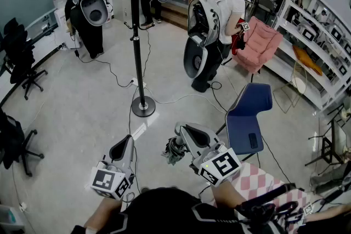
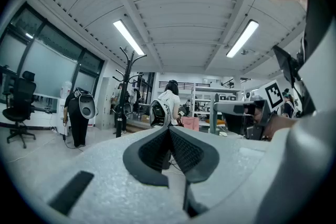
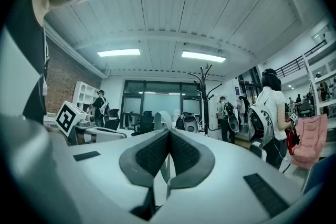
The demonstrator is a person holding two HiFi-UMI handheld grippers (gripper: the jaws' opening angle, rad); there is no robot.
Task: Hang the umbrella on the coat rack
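Observation:
The black coat rack [image 1: 135,35] stands on a round base [image 1: 143,107] ahead of me on the grey floor. It also shows in the left gripper view [image 2: 124,93] and the right gripper view [image 3: 203,96]. My right gripper [image 1: 179,135] is shut on a pale strap loop [image 3: 164,116] that sticks up between its jaws. A small folded grey-green umbrella [image 1: 174,152] hangs beneath it. My left gripper [image 1: 128,141] is held beside it to the left, shut with nothing between the jaws [image 2: 169,131]. Both grippers are well short of the rack.
A blue chair [image 1: 249,118] stands at the right and a pink armchair [image 1: 258,44] behind it. A person with a white backpack rig [image 1: 211,30] stands past the rack, another [image 1: 88,13] at far left. Cables [image 1: 118,76] cross the floor. Black office chairs [image 1: 19,57] line the left; shelves [image 1: 315,35] line the right.

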